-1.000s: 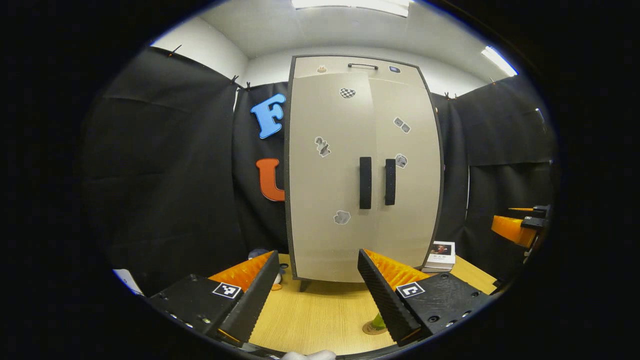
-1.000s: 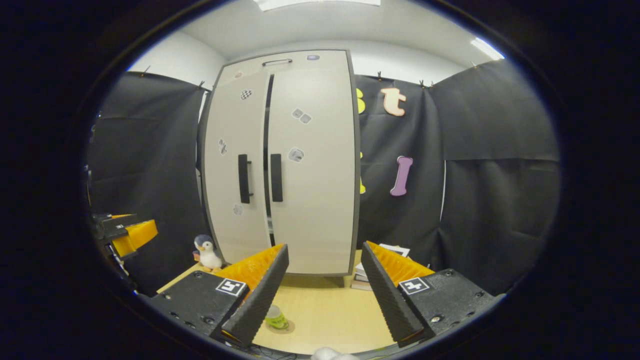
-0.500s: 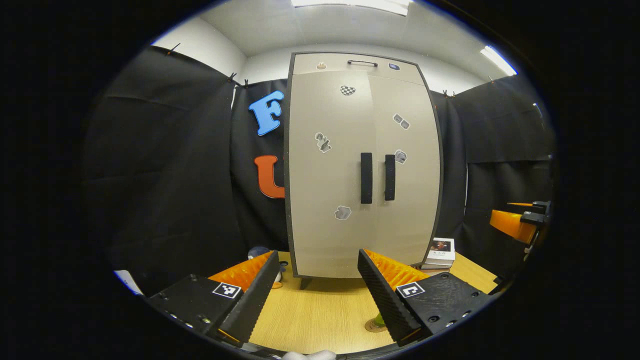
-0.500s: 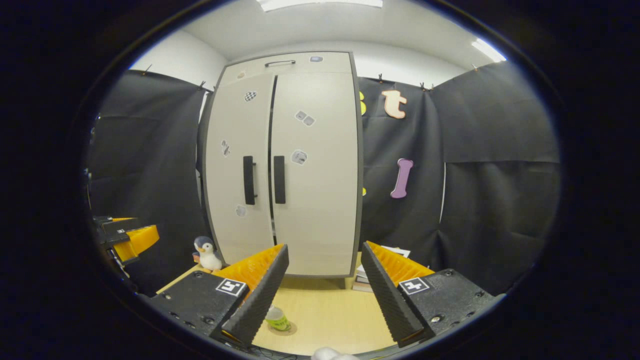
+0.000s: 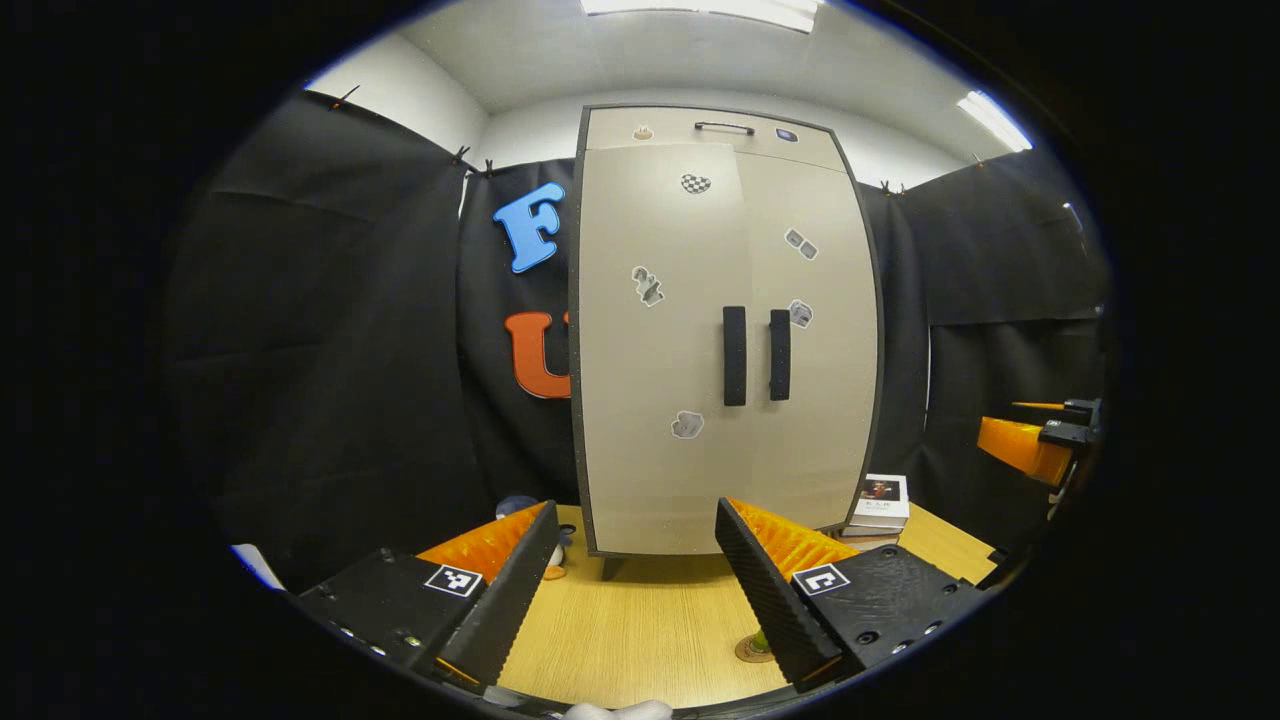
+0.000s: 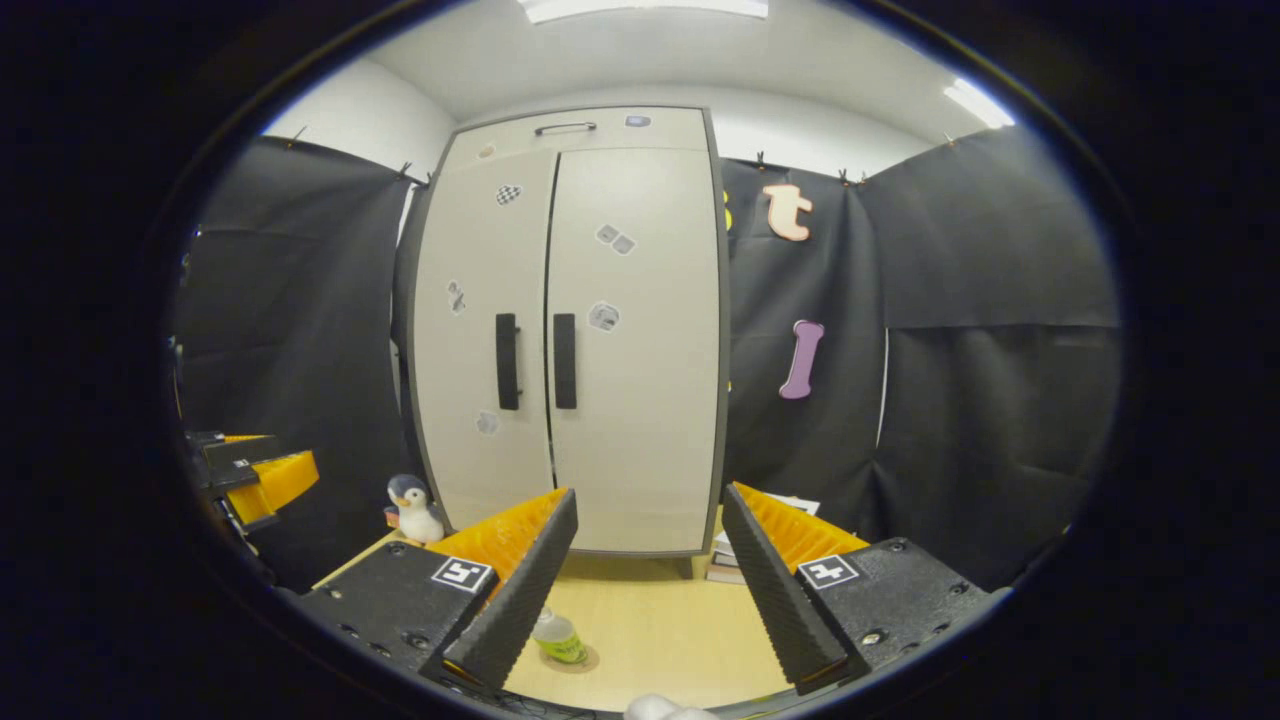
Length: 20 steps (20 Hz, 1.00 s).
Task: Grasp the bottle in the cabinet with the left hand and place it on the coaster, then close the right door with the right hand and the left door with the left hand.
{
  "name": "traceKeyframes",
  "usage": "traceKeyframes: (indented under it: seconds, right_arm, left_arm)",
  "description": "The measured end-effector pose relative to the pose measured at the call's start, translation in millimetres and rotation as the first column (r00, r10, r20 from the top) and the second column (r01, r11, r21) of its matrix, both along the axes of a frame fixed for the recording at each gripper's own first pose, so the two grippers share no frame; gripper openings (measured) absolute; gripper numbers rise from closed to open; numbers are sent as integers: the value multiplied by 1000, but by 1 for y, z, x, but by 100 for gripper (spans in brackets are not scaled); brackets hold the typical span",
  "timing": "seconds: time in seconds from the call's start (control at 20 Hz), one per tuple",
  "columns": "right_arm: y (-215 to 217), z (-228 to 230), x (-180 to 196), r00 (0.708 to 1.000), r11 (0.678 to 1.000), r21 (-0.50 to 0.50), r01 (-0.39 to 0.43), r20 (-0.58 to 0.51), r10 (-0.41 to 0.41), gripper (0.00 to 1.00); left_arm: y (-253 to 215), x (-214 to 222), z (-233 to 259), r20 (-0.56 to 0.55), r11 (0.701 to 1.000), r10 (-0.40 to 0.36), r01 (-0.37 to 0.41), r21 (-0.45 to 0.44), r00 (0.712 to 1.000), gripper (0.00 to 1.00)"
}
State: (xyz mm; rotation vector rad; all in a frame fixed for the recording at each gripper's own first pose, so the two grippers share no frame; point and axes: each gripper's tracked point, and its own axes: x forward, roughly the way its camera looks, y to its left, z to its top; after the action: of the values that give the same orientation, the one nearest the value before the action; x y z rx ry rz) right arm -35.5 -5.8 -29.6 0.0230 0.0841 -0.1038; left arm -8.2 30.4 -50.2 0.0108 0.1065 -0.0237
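The beige cabinet [image 5: 700, 330] [image 6: 600, 330] stands at the back of the wooden table with both doors shut, their two dark handles [image 5: 735, 355] [image 6: 565, 360] side by side. A small bottle [image 6: 558, 637] stands on a round coaster [image 5: 748, 650] near the table's front; in the left gripper view the bottle is mostly hidden behind my finger. My left gripper [image 5: 632, 590] is open and holds nothing, well back from the cabinet. My right gripper [image 6: 645, 590] is open too. The right gripper [image 5: 1035, 445] shows at the far right and the left gripper [image 6: 250, 470] at the far left.
A stack of books [image 5: 878, 505] [image 6: 745, 545] lies right of the cabinet. A penguin plush [image 6: 412, 508] stands at its left. The wooden table [image 5: 640, 620] stretches in front of the cabinet. Black cloth walls close the booth on all sides.
The left door has swung from slightly ajar to shut, closing the dark gap between the doors. Both grippers have drawn back a little from the cabinet.
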Motion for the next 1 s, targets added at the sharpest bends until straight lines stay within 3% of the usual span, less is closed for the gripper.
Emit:
traceKeyframes:
  seconds: [1.0]
  right_arm:
    - [5,3,5,1000,1000,-4,-18,8,19,96]
  left_arm:
    - [-1,2,1,8,1000,4,-4,-3,1000,97]
